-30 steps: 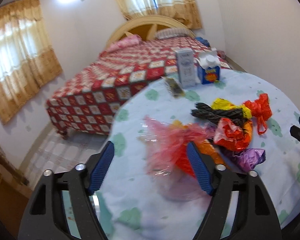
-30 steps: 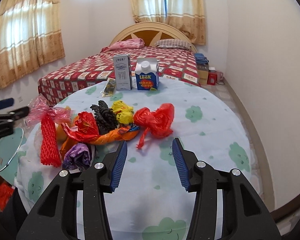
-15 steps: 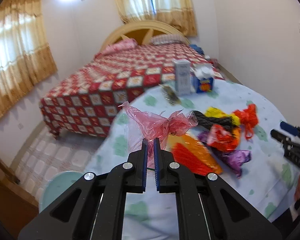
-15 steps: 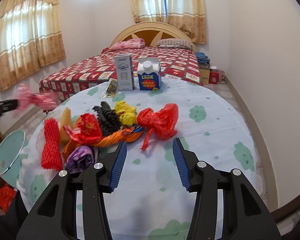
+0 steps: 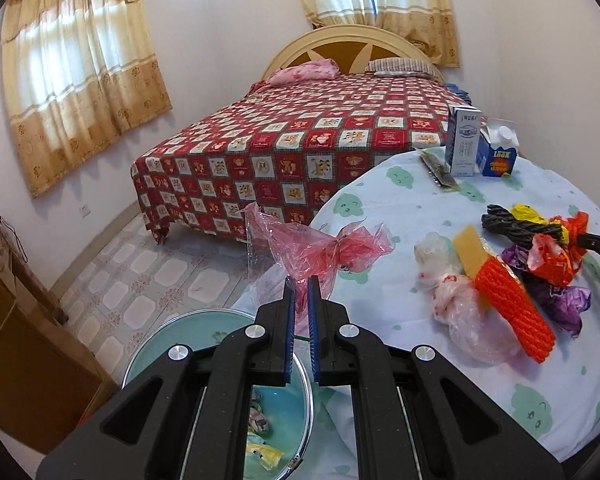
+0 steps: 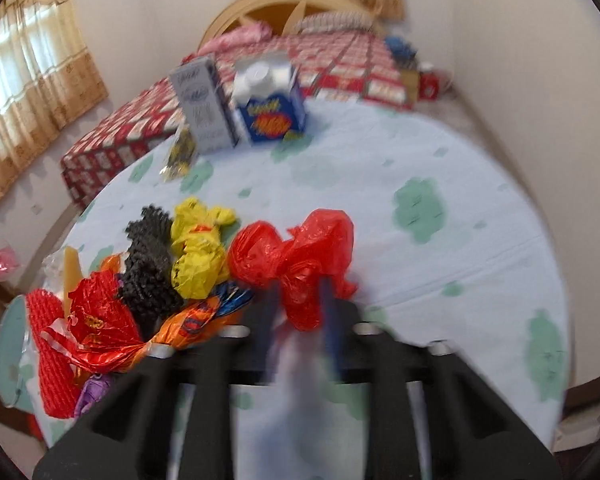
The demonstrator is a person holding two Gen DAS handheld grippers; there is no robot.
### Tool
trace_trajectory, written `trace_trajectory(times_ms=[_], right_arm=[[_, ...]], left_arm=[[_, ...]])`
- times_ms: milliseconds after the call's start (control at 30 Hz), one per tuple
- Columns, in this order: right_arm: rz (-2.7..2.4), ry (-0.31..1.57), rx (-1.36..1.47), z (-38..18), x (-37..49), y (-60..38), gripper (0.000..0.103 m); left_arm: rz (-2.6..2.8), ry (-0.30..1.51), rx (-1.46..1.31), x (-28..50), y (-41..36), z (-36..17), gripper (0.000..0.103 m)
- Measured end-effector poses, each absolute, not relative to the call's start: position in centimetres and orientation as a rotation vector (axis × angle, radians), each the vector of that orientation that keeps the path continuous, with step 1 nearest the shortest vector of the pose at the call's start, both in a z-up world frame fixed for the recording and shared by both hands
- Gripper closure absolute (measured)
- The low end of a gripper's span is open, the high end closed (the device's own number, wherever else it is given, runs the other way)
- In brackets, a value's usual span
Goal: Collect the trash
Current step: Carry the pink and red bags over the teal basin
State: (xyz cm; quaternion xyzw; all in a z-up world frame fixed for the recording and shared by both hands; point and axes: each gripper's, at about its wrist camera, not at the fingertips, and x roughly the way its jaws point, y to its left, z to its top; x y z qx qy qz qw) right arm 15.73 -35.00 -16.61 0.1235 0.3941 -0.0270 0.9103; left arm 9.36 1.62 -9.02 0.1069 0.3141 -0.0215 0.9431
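One round table (image 5: 440,364) under a pale cloth with green blotches holds two upright cartons (image 5: 465,146) and a heap of crumpled wrappers. One round bin (image 5: 216,364) stands beside it. The left gripper (image 5: 301,280) pinches one crinkly pink bag (image 5: 320,246) above the table's edge. The right gripper (image 6: 300,292), blurred, has closed on one glossy red bag (image 6: 300,256).

Two cartons (image 5: 480,146) stand at the table's (image 5: 400,208) twelve o'clock edge; wrappers (image 5: 512,276) lie at its nine; the bed (image 5: 300,136) sits behind.
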Motion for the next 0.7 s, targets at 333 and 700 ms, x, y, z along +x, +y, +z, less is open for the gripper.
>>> trace_trajectory(times_ms=[333,700], right_arm=[[-0.086,0.631,0.212,-11.3,11.6,-33.3,0.097],[0.090,0.518,0.137,-7.0,11.0,-24.7,0.097]], left_arm=[[-0.014,0.591,0.238,6.0,3.6,-7.1,0.097],[0.086,0.579,0.211,3.9,8.8,-6.5,0.097]])
